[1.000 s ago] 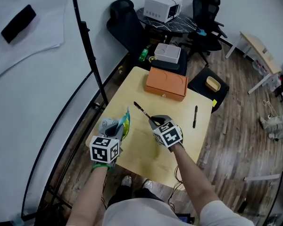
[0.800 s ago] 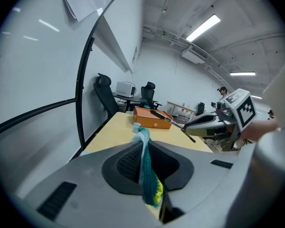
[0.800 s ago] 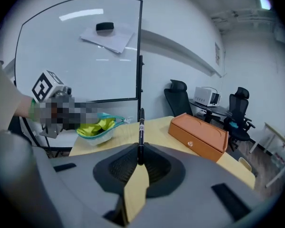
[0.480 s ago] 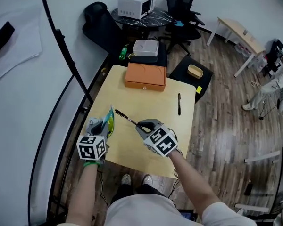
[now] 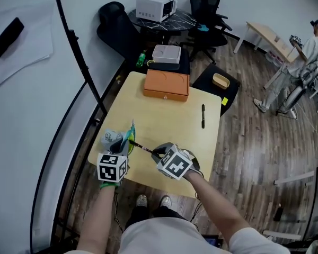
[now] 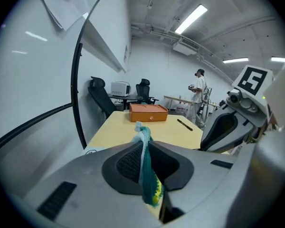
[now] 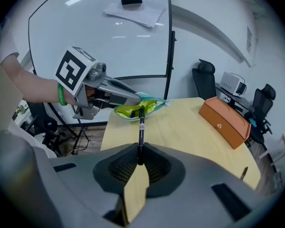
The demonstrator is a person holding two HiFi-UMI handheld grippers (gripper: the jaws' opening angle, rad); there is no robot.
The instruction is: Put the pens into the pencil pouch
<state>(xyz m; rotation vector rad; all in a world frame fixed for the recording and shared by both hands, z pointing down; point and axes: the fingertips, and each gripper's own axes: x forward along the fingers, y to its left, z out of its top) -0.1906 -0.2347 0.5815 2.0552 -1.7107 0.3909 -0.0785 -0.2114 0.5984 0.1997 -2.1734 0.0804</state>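
My left gripper [image 5: 122, 144] is shut on the edge of a teal pencil pouch [image 5: 129, 135] with a yellow lining and holds it up over the table's near left corner. In the left gripper view the pouch's fabric [image 6: 146, 172] is pinched between the jaws. My right gripper [image 5: 158, 152] is shut on a black pen [image 5: 143, 148]. The right gripper view shows this pen [image 7: 141, 129] pointing into the open mouth of the pouch [image 7: 133, 110], its tip at the opening. A second black pen [image 5: 203, 115] lies on the table at the right.
An orange box [image 5: 167, 84] sits at the far edge of the pale wooden table [image 5: 169, 118]. A whiteboard's black frame [image 5: 79, 62] runs along the left. Office chairs and a small table stand beyond. A person [image 5: 302, 57] stands at the far right.
My right gripper has carried the pen left and nearer, up to the pouch, and its tip now reaches the opening. The left gripper still holds the pouch.
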